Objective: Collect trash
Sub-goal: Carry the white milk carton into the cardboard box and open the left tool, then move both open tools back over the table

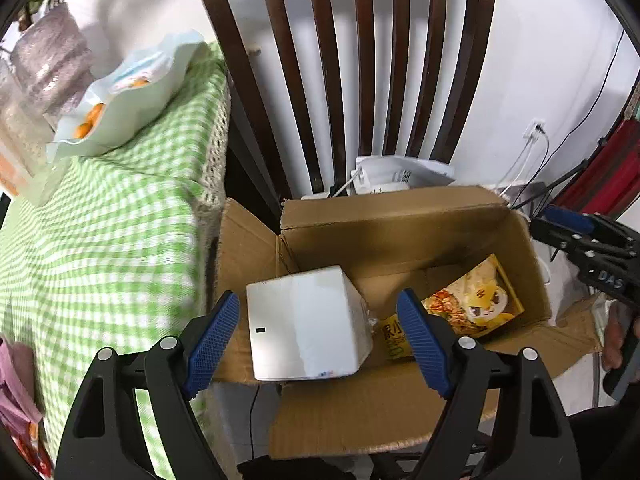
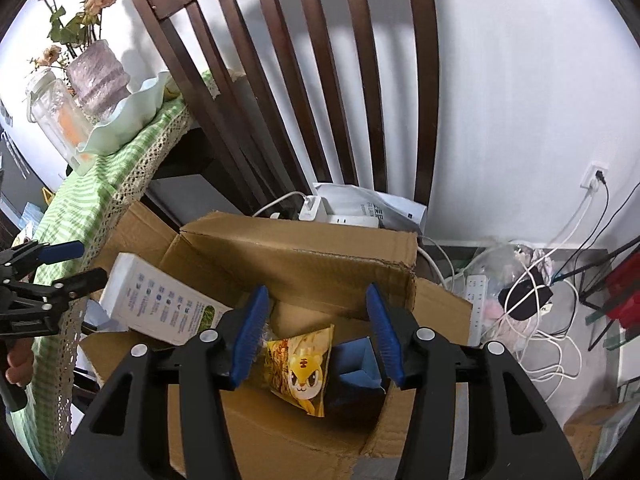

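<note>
An open cardboard box (image 1: 400, 220) stands on a chair seat beside the table; it also shows in the right wrist view (image 2: 304, 256). A white carton (image 1: 304, 328) lies over the box's left corner, just beyond my open left gripper (image 1: 320, 340), apart from both pads. In the right wrist view the white carton (image 2: 160, 304) shows printed icons. A yellow snack packet (image 1: 472, 304) lies inside the box, below my open, empty right gripper (image 2: 316, 336), which hovers over the packet (image 2: 304, 368) and a blue carton (image 2: 356, 364).
A table with a green checked cloth (image 1: 100, 240) is at the left, bearing a pale bowl of oranges (image 1: 120, 100), a glass jar (image 2: 60, 120) and a vase (image 2: 98, 76). A dark wooden chair back (image 1: 340, 60) rises behind the box. Cables and a power strip (image 2: 480, 284) lie on the floor at right.
</note>
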Available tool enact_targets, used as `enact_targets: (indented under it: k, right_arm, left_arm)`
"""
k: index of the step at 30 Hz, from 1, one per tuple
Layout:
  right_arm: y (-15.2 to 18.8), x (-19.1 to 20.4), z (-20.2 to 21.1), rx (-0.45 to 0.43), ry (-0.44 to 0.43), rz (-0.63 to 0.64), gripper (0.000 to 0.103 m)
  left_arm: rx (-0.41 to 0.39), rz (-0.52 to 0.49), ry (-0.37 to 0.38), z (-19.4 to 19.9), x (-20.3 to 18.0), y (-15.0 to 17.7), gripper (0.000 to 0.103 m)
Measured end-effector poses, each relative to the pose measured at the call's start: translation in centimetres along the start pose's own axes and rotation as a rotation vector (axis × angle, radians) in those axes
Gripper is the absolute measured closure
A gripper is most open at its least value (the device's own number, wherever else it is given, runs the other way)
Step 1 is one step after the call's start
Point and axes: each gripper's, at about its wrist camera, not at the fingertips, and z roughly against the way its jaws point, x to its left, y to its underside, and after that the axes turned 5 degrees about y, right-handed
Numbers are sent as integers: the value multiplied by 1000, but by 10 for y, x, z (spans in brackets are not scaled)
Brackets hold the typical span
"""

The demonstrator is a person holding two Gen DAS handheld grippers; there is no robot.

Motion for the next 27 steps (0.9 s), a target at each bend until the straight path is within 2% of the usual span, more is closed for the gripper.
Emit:
enact_targets:
  k: [8,13,19,27]
  right_arm:
    - [-3,27,18,-34,1,47,49]
    - [-2,47,26,-51,-4,77,49]
    - [-7,80,36,-86,-10,121,49]
    - [-21,128,61,-168,-33,171,49]
  left_arm:
    - [-77,69,38,37,16,18,25]
    - [-150,131,64,76,35,36,24]
    - [-237,192,30,115,57,56,20]
    - [-361,327,-61,182,113,105,15]
